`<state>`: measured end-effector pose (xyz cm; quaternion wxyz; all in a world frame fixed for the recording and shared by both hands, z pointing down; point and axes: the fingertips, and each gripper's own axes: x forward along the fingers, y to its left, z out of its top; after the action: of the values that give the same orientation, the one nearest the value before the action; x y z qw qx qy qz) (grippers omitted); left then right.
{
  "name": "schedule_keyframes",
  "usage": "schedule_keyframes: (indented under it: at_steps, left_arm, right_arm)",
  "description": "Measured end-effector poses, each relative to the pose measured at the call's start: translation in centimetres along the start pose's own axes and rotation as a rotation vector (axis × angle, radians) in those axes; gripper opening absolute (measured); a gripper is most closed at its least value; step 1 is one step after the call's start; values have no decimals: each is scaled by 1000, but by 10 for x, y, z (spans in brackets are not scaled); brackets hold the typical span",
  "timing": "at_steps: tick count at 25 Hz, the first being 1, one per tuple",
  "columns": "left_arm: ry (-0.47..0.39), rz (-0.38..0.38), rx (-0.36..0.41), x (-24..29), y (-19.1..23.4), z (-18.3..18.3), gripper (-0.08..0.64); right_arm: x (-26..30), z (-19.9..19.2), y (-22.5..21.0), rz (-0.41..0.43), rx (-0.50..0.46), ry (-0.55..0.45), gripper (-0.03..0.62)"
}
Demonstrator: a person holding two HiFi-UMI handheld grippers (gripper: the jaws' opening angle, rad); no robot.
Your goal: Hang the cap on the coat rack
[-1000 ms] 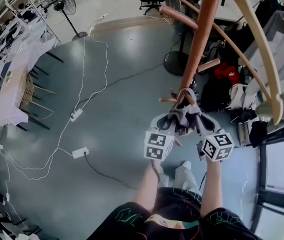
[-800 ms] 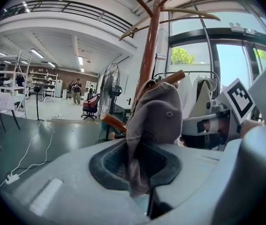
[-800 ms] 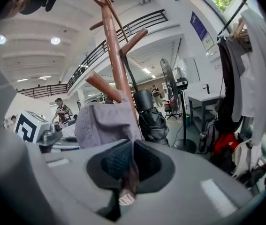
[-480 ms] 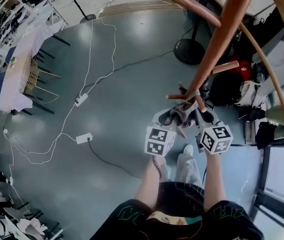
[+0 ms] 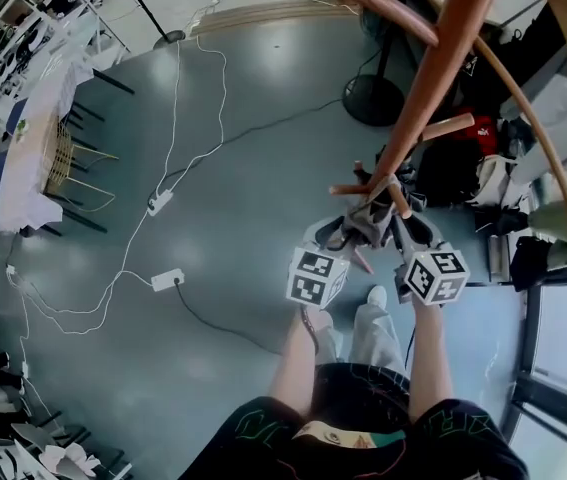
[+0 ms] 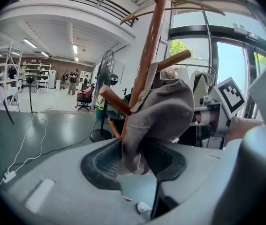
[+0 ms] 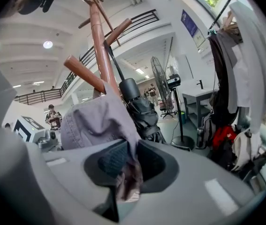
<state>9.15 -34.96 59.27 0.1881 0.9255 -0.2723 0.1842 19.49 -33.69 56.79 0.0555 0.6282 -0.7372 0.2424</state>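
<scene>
The left claw [image 6: 133, 159] is opening. The edge of the grey cap [image 6: 163, 111] hangs down between its two jaws, but the pads are not squeezing it. The right claw [image 7: 130, 165] is just beside it, on the other side of the cap, and it looks like it pinches the cap's other edge between its jaws.

The cap sits right above both claws. It is draped against the brown pole of the coat rack [image 6: 148, 55], in among the short pegs. One peg [image 6: 115, 102] sticks out just beside the cap, next to the left claw. I cannot tell if a peg really goes inside the cap.

What could go wrong? If the cap only leans on a peg, it could slide off and drop to the floor [image 5: 233, 168] when the right claw lets go too. If the right claw pulls back while it is squeezing, it could drag the cap off the peg. The loose edge could also catch on the left claw's pad as that claw moves away.

One second ago the left claw was pinching the cap. Now it is letting go. The cap was also a little further out from the pole then, and now it is tucked in close to it.
</scene>
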Motion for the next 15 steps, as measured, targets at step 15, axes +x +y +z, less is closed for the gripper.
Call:
schedule_keyframes:
  at_steps: [15]
  left_arm:
    - [-133, -22, 70, -38, 4, 50, 50]
  right_arm:
    - [-42, 17, 9, -3, -61, -128, 89]
